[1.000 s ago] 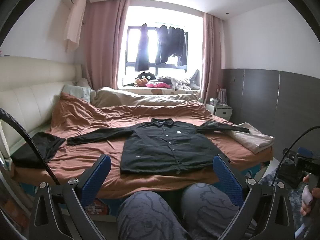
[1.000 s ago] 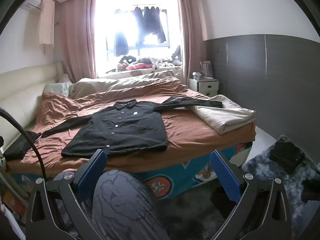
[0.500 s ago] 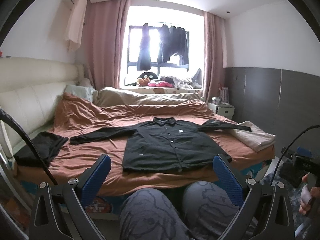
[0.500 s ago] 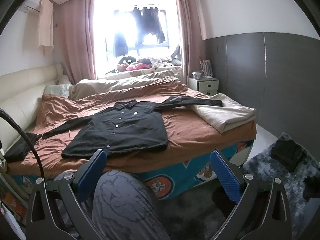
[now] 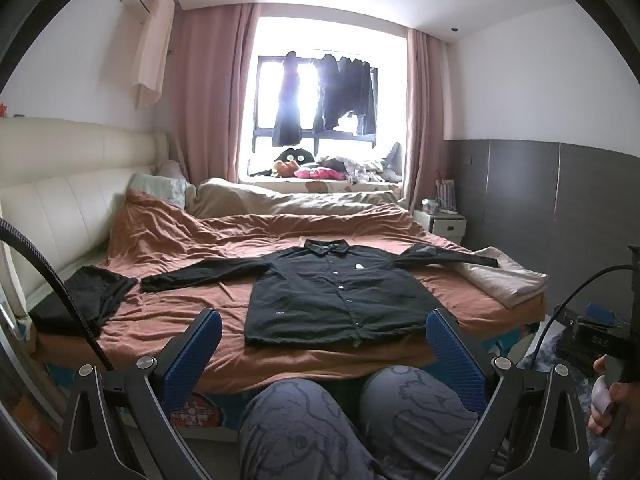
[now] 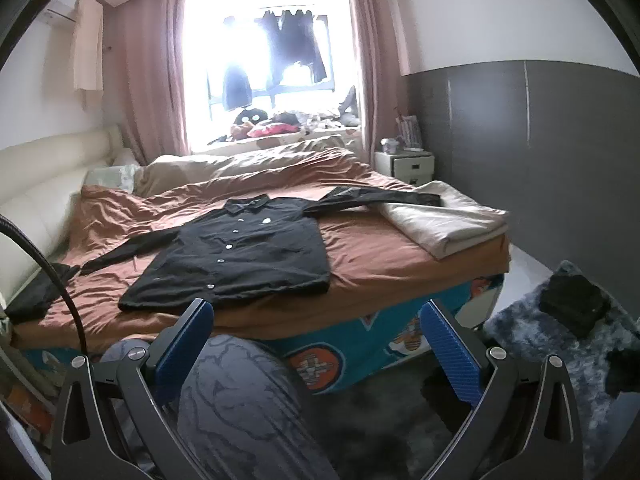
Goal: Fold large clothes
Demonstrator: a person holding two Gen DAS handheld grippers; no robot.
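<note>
Still, no writing reads on the black shirt (image 5: 336, 292); left tongs (image 5: 324, 344) and right tongs (image 6: 316, 332) stay wide apart, empty, views barely shifted.

Both views are taken from low at the foot side of the bed (image 5: 280, 364), above patterned knees (image 5: 360, 420), well back from the bedding. The left wrist view is aimed straight at 12 o'clock toward the window (image 5: 320, 92), with the black shirt (image 5: 340, 296) centred. The right wrist view is set further right and turned toward 11 o'clock, so the shirt (image 6: 240, 256) is seen at 10 o'clock. Bed, shirt, window and nightstand (image 6: 408, 164) are shared.
</note>
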